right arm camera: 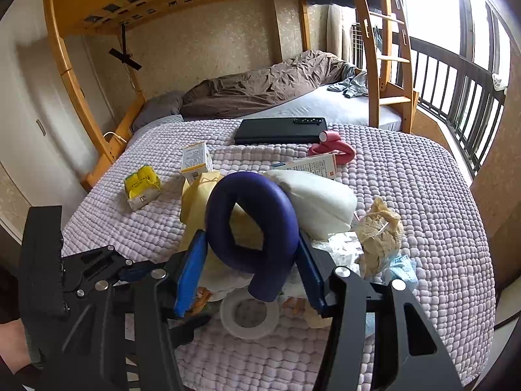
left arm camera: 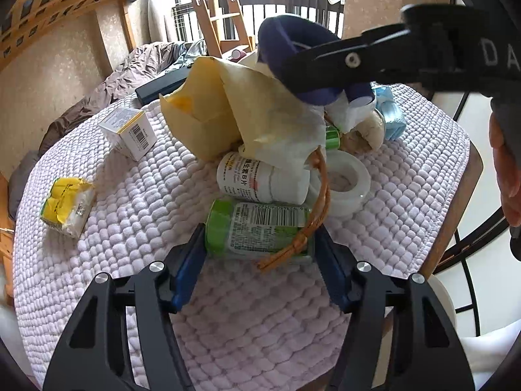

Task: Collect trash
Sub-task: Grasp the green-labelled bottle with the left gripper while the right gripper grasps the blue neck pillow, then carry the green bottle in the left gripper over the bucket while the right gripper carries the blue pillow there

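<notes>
A green-labelled bottle (left arm camera: 257,224) lies on its side on the lilac quilted cover (left arm camera: 228,319). My left gripper (left arm camera: 259,244) is shut on it, one blue pad at each end. An orange cord (left arm camera: 320,202) runs across the bottle's right end. My right gripper (right arm camera: 250,251) is shut on a looped purple foam tube (right arm camera: 276,205), with its blue pads against both sides of the loop. In the left wrist view that tube (left arm camera: 280,36) hangs above the pile under a black finger (left arm camera: 329,58) of the right gripper.
The pile holds a white pill bottle (left arm camera: 247,176), a tape roll (left arm camera: 345,185), a yellow paper bag (left arm camera: 208,110), a blue face mask (left arm camera: 392,114) and beige gauze (right arm camera: 379,241). Apart lie a small box (left arm camera: 128,132), a yellow packet (left arm camera: 66,205), a black case (right arm camera: 280,130) and a pink tube (right arm camera: 335,148).
</notes>
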The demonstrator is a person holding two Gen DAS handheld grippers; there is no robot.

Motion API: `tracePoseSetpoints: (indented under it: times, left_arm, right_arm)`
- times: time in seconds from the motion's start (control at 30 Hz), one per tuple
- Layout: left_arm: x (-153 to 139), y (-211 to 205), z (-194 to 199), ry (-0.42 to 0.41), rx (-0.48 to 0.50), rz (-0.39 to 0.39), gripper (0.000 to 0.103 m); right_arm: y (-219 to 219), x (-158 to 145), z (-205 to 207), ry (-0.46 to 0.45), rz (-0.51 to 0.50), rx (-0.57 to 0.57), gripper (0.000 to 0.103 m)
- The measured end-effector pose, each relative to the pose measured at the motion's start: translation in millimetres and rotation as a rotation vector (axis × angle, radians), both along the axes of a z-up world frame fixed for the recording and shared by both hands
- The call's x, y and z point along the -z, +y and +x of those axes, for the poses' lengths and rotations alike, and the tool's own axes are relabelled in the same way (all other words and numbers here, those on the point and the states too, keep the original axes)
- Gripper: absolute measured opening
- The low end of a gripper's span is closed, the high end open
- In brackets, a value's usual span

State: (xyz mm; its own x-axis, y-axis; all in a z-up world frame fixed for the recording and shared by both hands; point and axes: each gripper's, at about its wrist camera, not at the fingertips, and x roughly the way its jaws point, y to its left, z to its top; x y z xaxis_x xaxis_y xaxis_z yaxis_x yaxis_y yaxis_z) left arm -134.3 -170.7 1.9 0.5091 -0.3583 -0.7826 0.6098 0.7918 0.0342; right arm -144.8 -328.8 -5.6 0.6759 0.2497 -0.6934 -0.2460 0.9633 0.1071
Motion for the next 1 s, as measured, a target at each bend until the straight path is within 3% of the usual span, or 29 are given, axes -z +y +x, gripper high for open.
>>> tracePoseSetpoints:
  times: [0.57,1.0]
  left_arm:
    - [-10,43,-18,0.0,-0.129,-0.008,0.065]
    - [-15,68,-35,0.031,-0.216,-0.043,0.065]
  right_arm:
    - [1,-16,-28,-0.021,0.037,-0.027,0.053]
    - [0,-2,-63,0.035,0.048,-0.054,0.053]
